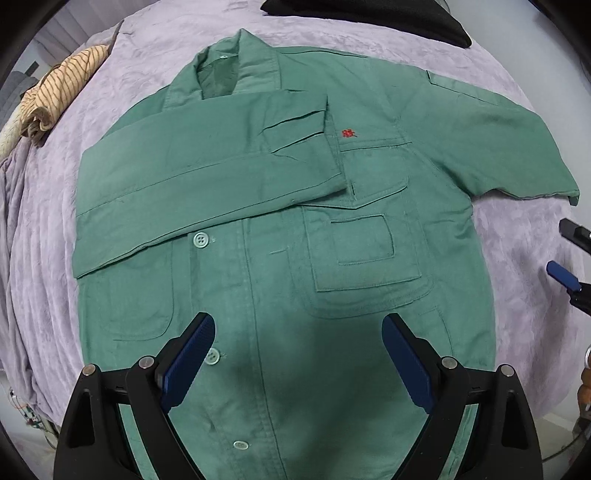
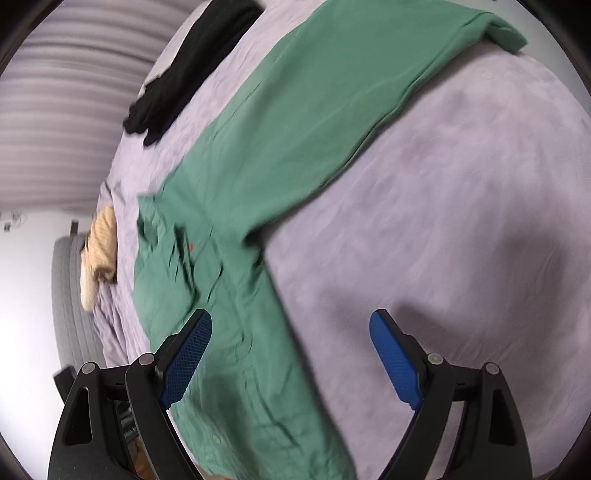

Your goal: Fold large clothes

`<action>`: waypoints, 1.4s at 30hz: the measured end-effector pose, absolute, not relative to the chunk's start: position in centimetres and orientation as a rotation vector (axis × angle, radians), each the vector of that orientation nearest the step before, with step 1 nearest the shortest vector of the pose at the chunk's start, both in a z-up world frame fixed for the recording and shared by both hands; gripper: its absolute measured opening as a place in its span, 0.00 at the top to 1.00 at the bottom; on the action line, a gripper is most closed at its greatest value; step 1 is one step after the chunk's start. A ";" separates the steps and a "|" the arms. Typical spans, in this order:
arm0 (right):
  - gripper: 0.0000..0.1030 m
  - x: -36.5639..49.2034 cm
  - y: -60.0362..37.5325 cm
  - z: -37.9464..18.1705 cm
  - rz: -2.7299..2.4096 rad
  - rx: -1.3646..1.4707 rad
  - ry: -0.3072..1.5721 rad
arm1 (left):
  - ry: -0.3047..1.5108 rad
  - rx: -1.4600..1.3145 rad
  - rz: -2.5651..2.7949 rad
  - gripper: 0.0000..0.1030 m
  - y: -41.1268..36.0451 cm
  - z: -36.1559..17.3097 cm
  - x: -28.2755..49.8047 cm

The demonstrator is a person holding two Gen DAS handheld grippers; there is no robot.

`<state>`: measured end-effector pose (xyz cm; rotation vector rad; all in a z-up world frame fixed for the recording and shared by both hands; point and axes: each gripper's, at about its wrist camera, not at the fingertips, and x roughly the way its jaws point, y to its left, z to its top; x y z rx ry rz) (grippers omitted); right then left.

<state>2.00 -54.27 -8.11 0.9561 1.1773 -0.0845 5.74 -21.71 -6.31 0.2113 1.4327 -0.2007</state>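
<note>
A green button-up jacket (image 1: 280,258) lies front-up on a lilac bedspread (image 1: 48,229). Its left sleeve (image 1: 207,162) is folded across the chest; the other sleeve (image 1: 495,147) stretches out to the right. My left gripper (image 1: 298,325) hovers open above the lower front by the buttons, with nothing between its blue pads. In the right wrist view the jacket (image 2: 229,280) looks blurred, and its long sleeve (image 2: 332,110) runs to the upper right. My right gripper (image 2: 290,323) is open over the jacket's side edge and the bedspread (image 2: 461,221). Its fingertips (image 1: 561,273) show at the right edge of the left wrist view.
A black garment (image 1: 369,14) lies at the far edge of the bed, also seen as the black garment (image 2: 184,66) at upper left. A striped beige cloth (image 1: 62,88) sits bunched at the bed's left edge. A grey upholstered piece (image 2: 70,302) stands beside the bed.
</note>
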 end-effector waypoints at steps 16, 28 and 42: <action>0.13 5.5 -71.0 -10.3 -0.253 1.300 0.700 | 1.434 0.260 -0.263 0.10 -26.3 -10.3 8.4; 0.92 6.2 -72.8 -12.6 -0.277 1.595 0.577 | 1.381 0.203 -0.218 0.10 -23.3 -8.7 10.5; 0.93 14.4 -61.3 -1.3 0.000 1.109 0.625 | 1.278 0.079 -0.207 0.10 -13.9 -7.7 13.2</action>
